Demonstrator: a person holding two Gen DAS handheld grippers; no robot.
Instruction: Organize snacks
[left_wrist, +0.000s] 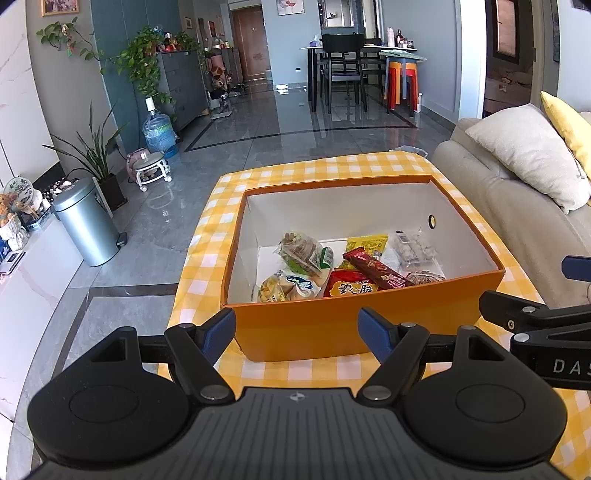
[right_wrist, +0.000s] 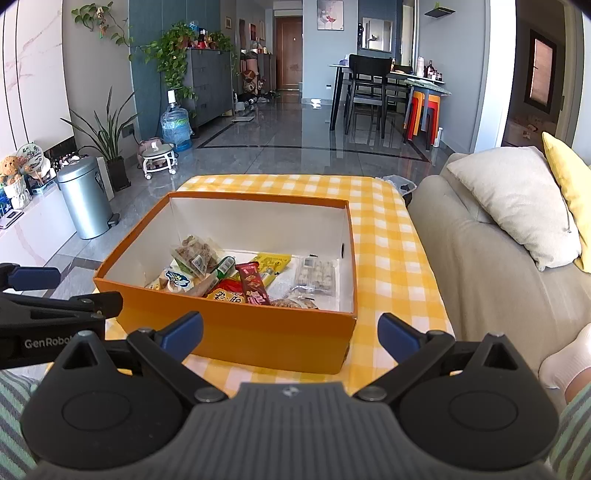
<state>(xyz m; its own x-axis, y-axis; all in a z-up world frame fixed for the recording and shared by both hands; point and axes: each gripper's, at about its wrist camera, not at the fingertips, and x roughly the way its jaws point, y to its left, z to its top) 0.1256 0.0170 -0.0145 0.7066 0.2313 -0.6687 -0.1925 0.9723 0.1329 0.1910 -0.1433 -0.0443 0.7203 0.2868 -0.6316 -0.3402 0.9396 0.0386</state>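
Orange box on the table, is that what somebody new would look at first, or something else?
Yes, the bright orange box grabs the eye first, sitting on the yellow checked tablecloth beside the sofa. Next comes its pile of snacks, with a long red snack bar lying on top. Both tongs, left and right, hang open, just short of the box.
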